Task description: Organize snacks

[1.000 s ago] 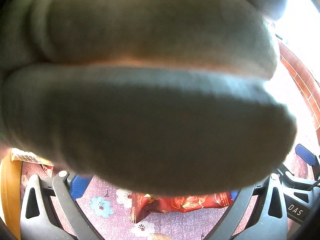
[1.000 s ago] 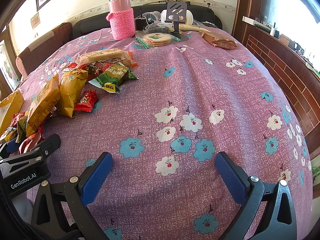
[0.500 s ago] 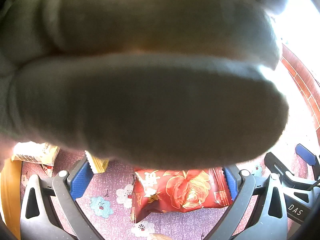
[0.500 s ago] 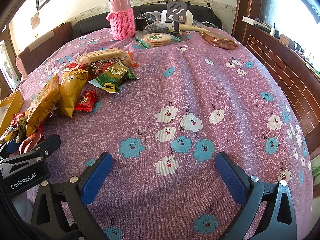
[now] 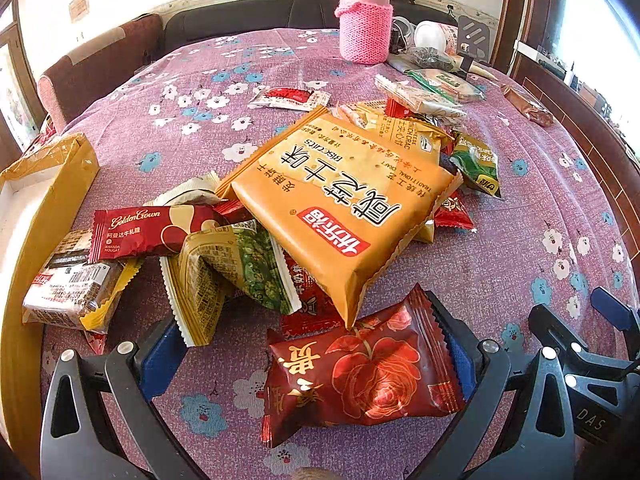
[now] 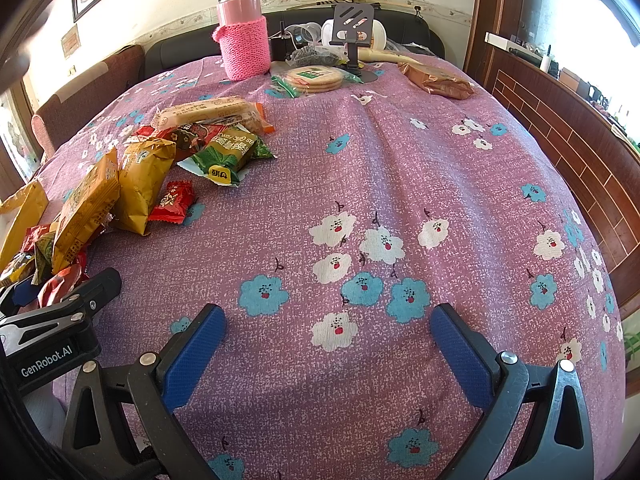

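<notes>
A pile of snack packets lies on the purple floral tablecloth. My left gripper is open, its blue pads either side of a dark red rose-print packet lying flat on the cloth. Beyond it are a large orange biscuit pack, a green-and-yellow pea packet and a red Golden Crown bar. My right gripper is open and empty over bare cloth; the pile is to its left.
A yellow cardboard box stands at the left table edge. At the back are a pink knit-covered flask, a black phone stand, round crackers and a brown packet. A sofa lies behind; a wood-panelled wall lies right.
A grey object that covered most of the left wrist view is gone, so the snack pile shows. The red rose packet now lies further in between the left pads. The right gripper has not moved.
</notes>
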`<state>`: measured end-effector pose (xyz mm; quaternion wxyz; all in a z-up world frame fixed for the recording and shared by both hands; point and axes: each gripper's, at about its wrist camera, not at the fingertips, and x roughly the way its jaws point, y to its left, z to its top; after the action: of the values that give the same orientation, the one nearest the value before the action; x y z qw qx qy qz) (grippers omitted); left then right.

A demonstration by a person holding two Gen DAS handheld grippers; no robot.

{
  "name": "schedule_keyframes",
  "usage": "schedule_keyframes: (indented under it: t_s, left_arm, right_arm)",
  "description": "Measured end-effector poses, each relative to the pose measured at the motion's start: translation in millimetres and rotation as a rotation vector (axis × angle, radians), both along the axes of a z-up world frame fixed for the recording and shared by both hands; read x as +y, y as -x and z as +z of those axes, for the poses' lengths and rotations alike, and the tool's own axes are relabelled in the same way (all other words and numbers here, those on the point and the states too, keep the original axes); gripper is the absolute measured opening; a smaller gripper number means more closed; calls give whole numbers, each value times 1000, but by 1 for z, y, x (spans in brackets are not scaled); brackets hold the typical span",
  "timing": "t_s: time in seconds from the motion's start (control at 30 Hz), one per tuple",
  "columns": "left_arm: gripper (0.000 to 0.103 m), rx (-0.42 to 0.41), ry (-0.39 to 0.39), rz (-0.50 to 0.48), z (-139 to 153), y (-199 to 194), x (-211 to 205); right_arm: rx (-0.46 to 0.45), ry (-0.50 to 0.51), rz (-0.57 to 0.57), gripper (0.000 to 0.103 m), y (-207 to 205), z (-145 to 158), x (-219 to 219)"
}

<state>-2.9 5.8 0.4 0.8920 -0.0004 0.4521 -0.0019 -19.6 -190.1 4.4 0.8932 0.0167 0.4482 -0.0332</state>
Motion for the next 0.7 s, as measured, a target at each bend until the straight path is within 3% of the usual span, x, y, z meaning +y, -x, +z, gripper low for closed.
schedule_keyframes:
  t_s: [0.7]
  left_arm:
    - [103,0,-1,0,0,0,-1]
  right_arm:
    - [0,-1,0,103,-1,0,0]
